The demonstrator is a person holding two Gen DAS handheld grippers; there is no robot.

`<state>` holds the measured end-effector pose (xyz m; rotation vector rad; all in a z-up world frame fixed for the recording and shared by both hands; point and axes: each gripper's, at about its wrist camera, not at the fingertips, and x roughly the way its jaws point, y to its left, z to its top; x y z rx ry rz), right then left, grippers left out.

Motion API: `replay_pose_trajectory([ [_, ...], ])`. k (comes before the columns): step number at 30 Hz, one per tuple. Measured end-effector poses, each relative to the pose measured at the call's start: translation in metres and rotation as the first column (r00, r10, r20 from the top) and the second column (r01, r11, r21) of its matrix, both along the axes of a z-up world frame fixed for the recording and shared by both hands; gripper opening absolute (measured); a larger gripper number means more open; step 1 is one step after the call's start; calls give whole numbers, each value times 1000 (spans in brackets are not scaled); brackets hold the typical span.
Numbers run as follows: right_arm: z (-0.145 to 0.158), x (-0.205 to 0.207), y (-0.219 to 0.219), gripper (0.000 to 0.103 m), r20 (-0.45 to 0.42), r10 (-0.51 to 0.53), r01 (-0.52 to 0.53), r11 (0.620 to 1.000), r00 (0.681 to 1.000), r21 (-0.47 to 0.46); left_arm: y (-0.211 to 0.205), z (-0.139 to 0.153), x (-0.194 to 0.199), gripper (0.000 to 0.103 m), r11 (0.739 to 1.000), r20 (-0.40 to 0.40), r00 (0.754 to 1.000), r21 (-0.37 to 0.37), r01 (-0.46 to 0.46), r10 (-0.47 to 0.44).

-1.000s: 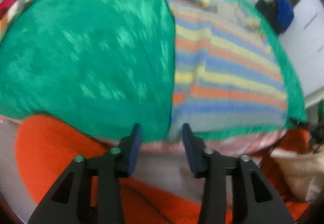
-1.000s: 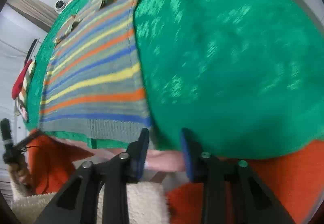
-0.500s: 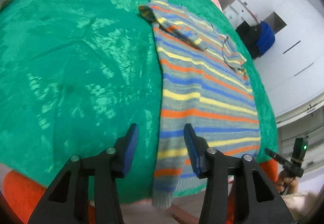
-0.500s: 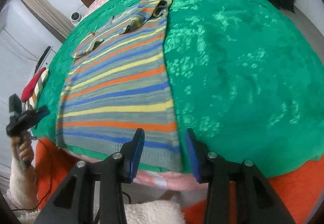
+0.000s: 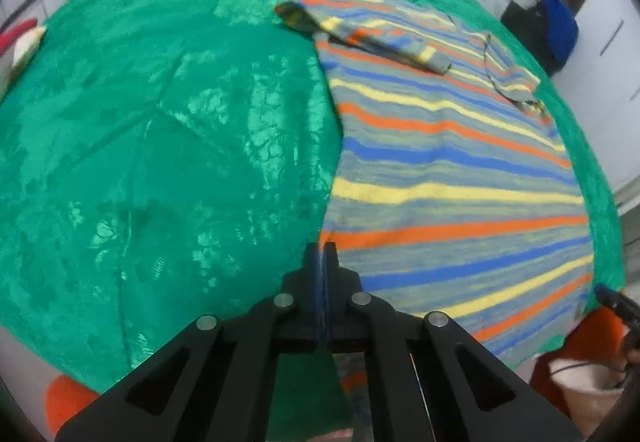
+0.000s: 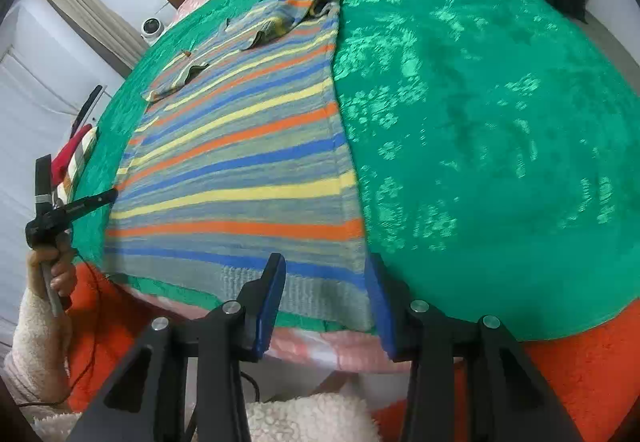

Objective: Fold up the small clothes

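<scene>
Striped knit sweater (image 5: 448, 178) lies flat on green blanket (image 5: 160, 146), right half of left-wrist frame, sleeves folded in. No readable writing. Left gripper (image 5: 323, 248) fully closed at sweater's left edge; whether it pinches fabric unclear. Right gripper (image 6: 326, 274) half open over hem corner, holding nothing.

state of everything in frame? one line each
striped sweater: spread flat on the blanket, both sleeves folded in across the chest
green blanket: spread over the bed
left gripper: shut at the sweater's side edge; grip unclear
right gripper: open, straddling the hem corner
</scene>
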<state>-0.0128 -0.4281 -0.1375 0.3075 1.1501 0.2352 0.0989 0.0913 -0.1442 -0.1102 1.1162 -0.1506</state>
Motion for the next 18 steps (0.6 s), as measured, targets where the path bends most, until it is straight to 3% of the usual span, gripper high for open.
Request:
replay_pose_trajectory([
  [2, -2, 2, 0, 42, -3, 9, -9, 1000, 1000, -13, -3, -2, -1, 0, 1000, 8, 1000, 26, 6, -7],
  [5, 6, 15, 8, 41, 10, 61, -60, 996, 998, -65, -2, 0, -5, 9, 999, 5, 1000, 45, -17, 17],
  [6, 14, 23, 10, 42, 32, 87, -83, 992, 996, -97, 2, 3, -9, 25, 999, -1, 999, 36, -34, 34],
  [7, 26, 32, 12, 42, 66, 114, -104, 986, 991, -133, 8, 8, -14, 50, 998, 10, 998, 30, -59, 59],
  [8, 41, 43, 15, 46, 109, 148, -127, 975, 983, -181, 13, 13, -19, 62, 995, 39, 995, 28, -94, 92],
  [9, 53, 52, 18, 60, 142, 179, -145, 964, 974, -223, 20, 20, -26, 75, 991, 84, 988, 25, -133, 130],
  [11, 80, 84, 33, 79, 219, 282, -198, 920, 934, -339, 34, 27, -34, 77, 980, 148, 970, 9, -198, 195],
  [12, 85, 93, 39, 80, 235, 319, -218, 903, 918, -371, 44, 27, -38, 77, 970, 164, 956, -19, -244, 244],
  [14, 88, 123, 67, 80, 248, 456, -307, 830, 855, -467, 59, 21, -44, 77, 947, 190, 928, -58, -315, 320],
  [16, 67, 158, 107, 80, 180, 604, -417, 706, 777, -573, 67, 10, -47, 76, 928, 204, 907, -30, -372, 370],
  [18, 46, 179, 132, 79, 146, 672, -442, 619, 726, -649, 71, -1, -46, 75, 915, 163, 903, 7, -404, 397],
])
